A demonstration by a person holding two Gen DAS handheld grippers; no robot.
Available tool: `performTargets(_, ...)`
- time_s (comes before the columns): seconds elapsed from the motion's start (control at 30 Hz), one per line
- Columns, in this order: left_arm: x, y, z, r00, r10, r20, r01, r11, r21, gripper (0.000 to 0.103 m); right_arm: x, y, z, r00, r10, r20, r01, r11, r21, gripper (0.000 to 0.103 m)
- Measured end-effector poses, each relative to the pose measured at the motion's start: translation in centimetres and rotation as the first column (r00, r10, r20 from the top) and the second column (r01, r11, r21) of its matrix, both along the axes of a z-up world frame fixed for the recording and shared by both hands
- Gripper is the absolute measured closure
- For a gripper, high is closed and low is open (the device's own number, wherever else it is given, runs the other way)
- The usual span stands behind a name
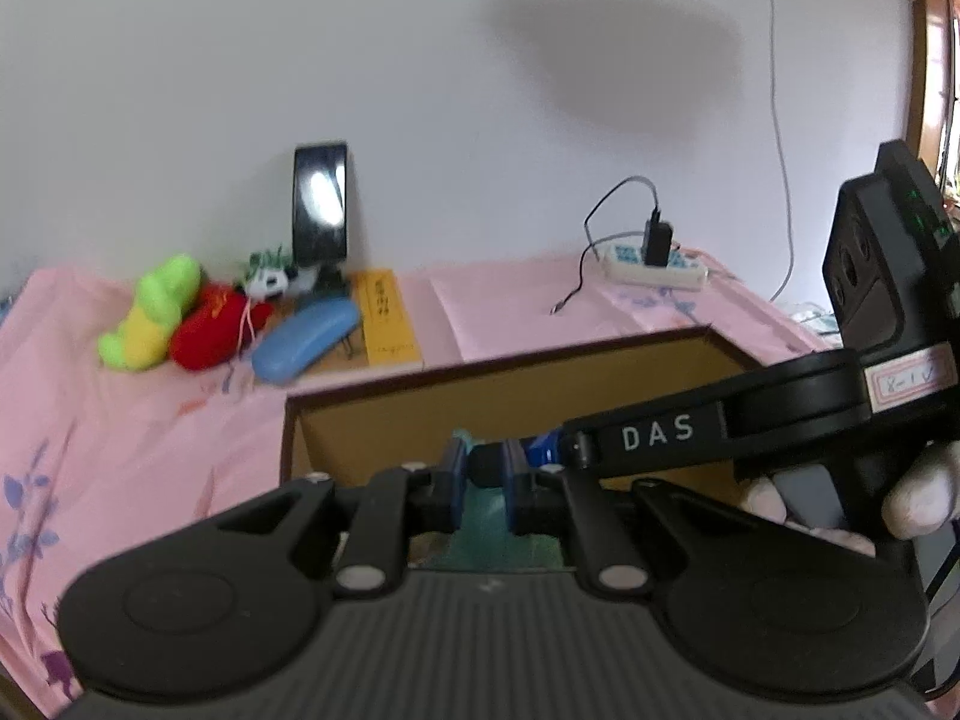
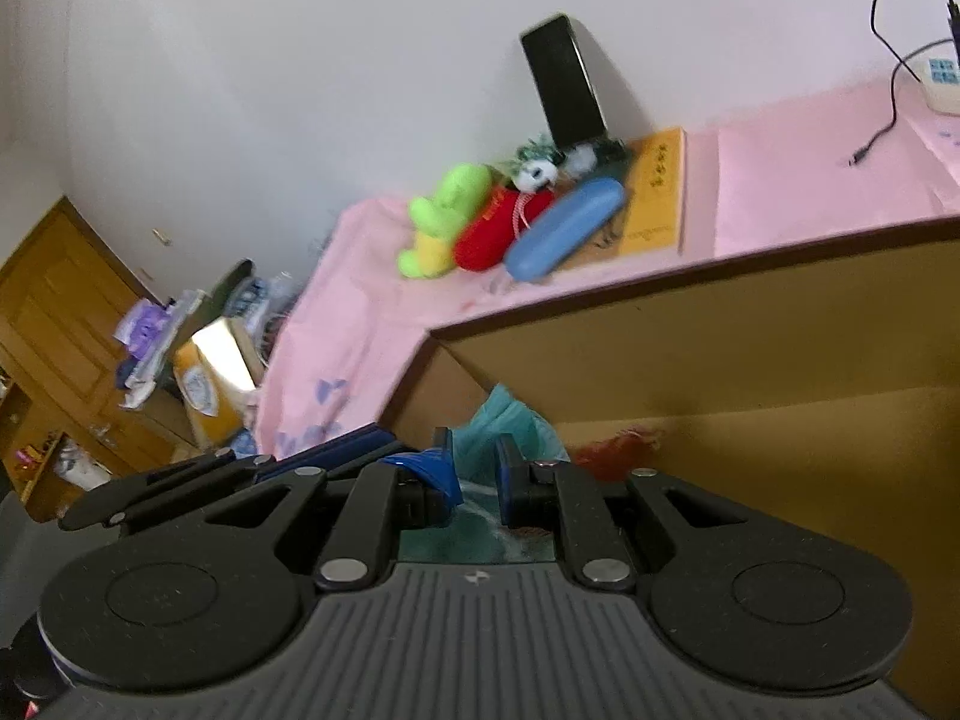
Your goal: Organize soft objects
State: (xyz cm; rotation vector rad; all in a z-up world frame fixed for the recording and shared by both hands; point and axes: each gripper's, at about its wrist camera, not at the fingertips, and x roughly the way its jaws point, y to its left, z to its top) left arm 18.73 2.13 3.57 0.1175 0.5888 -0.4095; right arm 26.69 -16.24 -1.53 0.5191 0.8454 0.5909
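Observation:
Both grippers hold a teal soft cloth toy [image 2: 510,420] over the open brown cardboard box [image 1: 510,384]. My left gripper [image 1: 483,471] is shut on it, its blue pads pressed against the teal fabric [image 1: 486,516]. My right gripper [image 2: 474,474] is shut on the same teal toy inside the box [image 2: 750,360]; the right gripper's arm crosses the left wrist view. A green-yellow plush [image 1: 156,312], a red plush [image 1: 210,330] and a small panda toy [image 1: 270,279] lie at the back of the pink table. They also show in the right wrist view: green plush [image 2: 444,216], red plush [image 2: 492,228].
A blue glasses case [image 1: 306,330], a yellow book [image 1: 387,318], an upright black phone [image 1: 321,204] and a white power strip [image 1: 654,264] with cable sit on the pink cloth [image 1: 120,450]. A red item [image 2: 612,450] lies in the box. Cluttered wooden furniture [image 2: 54,312] stands left.

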Motion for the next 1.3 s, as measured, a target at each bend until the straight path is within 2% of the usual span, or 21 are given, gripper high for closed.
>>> performTargets(0.1, 0.6, -0.1, -1.2, 1.000, 0.010, -0.029, -0.009, 1.000, 0.020, 0.095, 0.4, -0.3, -0.8, 0.998, -0.002, -0.066, 0.004, 1.000, 0.030, 0.103)
performTargets(0.13, 0.7, 0.0, -1.5, 0.999, 0.017, -0.036, -0.016, 0.999, 0.029, 0.095, 0.5, -0.4, -0.8, 0.997, -0.008, -0.071, 0.010, 1.000, 0.030, 0.100)
performTargets(0.3, 0.4, 0.3, -2.4, 0.997, 0.051, -0.066, -0.049, 0.998, 0.026, 0.094, 0.0, -0.7, -0.9, 0.997, -0.020, -0.075, 0.023, 0.999, 0.036, 0.099)
performTargets(0.4, -0.4, 0.2, -2.2, 0.997, 0.060, -0.057, -0.059, 0.998, 0.008, 0.093, -0.4, 0.0, -0.4, 1.000, -0.010, -0.016, 0.010, 1.000, 0.002, 0.099)
performTargets(0.5, -1.5, -0.4, -1.7, 0.996, 0.079, -0.033, -0.078, 0.997, 0.015, 0.084, -1.2, 0.6, 0.2, 0.998, -0.003, 0.061, 0.006, 0.999, -0.050, 0.098)
performTargets(0.57, -2.2, -0.8, -1.2, 0.995, 0.098, -0.016, -0.098, 0.995, 0.026, 0.071, -1.6, 0.6, 0.4, 0.994, -0.016, 0.104, 0.023, 0.997, -0.069, 0.098)
performTargets(0.63, -3.0, -1.0, -0.7, 0.993, 0.119, -0.008, -0.118, 0.992, 0.038, 0.070, -2.3, 0.6, 0.7, 0.989, -0.029, 0.148, 0.043, 0.995, -0.092, 0.098)
performTargets(0.73, -4.5, -1.2, 0.1, 0.989, 0.147, 0.010, -0.147, 0.988, 0.040, 0.061, -3.5, 0.2, 1.3, 0.980, -0.034, 0.194, 0.059, 0.991, -0.124, 0.098)
performTargets(0.83, -6.2, -1.3, 1.1, 0.984, 0.177, 0.032, -0.178, 0.983, 0.038, 0.061, -5.0, -0.4, 2.1, 0.974, -0.049, 0.223, 0.077, 0.990, -0.120, 0.098)
performTargets(1.0, -8.9, -1.8, 2.5, 0.983, 0.181, 0.028, -0.181, 0.983, 0.011, 0.061, -8.3, -1.8, 3.6, 0.965, -0.071, 0.254, 0.092, 0.993, -0.074, 0.098)
performTargets(1.17, -11.9, -2.7, 3.5, 0.985, 0.164, 0.056, -0.165, 0.986, 0.017, 0.052, -11.7, -2.8, 5.0, 0.952, -0.052, 0.303, 0.074, 0.995, -0.062, 0.098)
performTargets(1.3, -14.2, -3.1, 3.4, 0.985, 0.157, 0.071, -0.159, 0.987, 0.028, 0.049, -14.1, -3.2, 5.4, 0.938, -0.030, 0.346, 0.066, 0.994, -0.092, 0.096)
